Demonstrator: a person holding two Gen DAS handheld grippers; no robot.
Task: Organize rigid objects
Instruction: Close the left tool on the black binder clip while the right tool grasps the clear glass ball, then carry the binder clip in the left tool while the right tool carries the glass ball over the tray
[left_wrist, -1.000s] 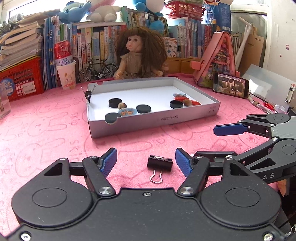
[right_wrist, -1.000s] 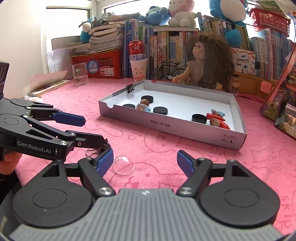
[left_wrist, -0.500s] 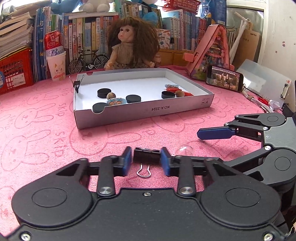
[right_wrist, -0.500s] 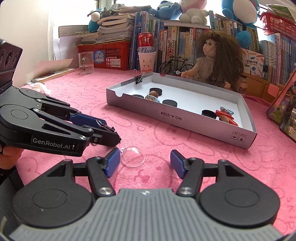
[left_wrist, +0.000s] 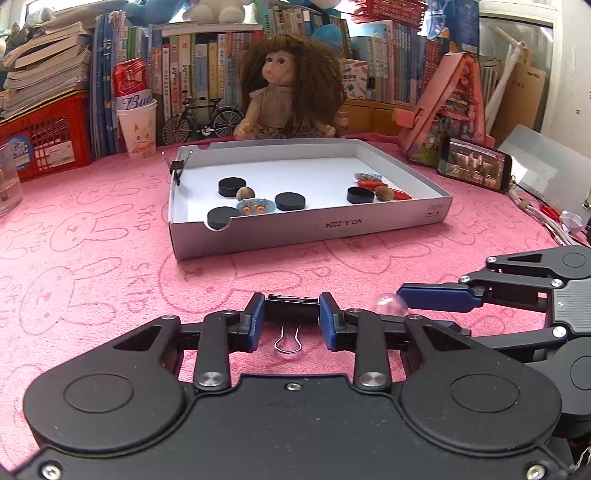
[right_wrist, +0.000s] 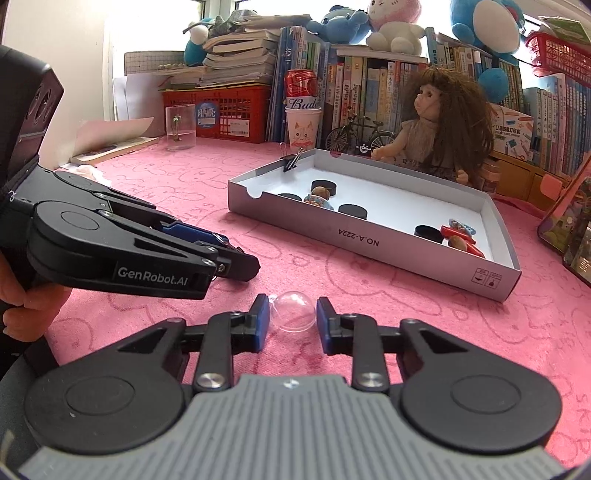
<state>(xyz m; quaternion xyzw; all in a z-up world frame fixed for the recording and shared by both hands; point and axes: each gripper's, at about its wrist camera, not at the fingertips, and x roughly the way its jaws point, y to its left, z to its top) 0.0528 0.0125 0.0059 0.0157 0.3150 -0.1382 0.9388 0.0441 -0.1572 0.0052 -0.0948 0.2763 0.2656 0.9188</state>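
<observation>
A black binder clip (left_wrist: 291, 311) lies on the pink cloth with its wire loop toward the camera, and my left gripper (left_wrist: 291, 301) is shut on its two ends. Just to its right sits a clear plastic dome (right_wrist: 293, 314). My right gripper (right_wrist: 292, 305) is closing around it, both blue pads touching its sides. In the left wrist view the dome (left_wrist: 390, 304) peeks out beside the right gripper's blue finger (left_wrist: 439, 299). Farther back stands the grey cardboard box (left_wrist: 310, 236), holding black discs, nuts and small toys.
A second binder clip (left_wrist: 177, 168) is clipped on the box's back left corner. Behind the box are a doll (left_wrist: 291, 96), a toy bicycle, a paper cup with a can (left_wrist: 135, 122) and a red crate (right_wrist: 229, 114). A phone (left_wrist: 474, 164) and cables lie at the right.
Both grippers came forward and closed: the left one onto the binder clip's ends, the right one around the clear dome that lay by its left finger.
</observation>
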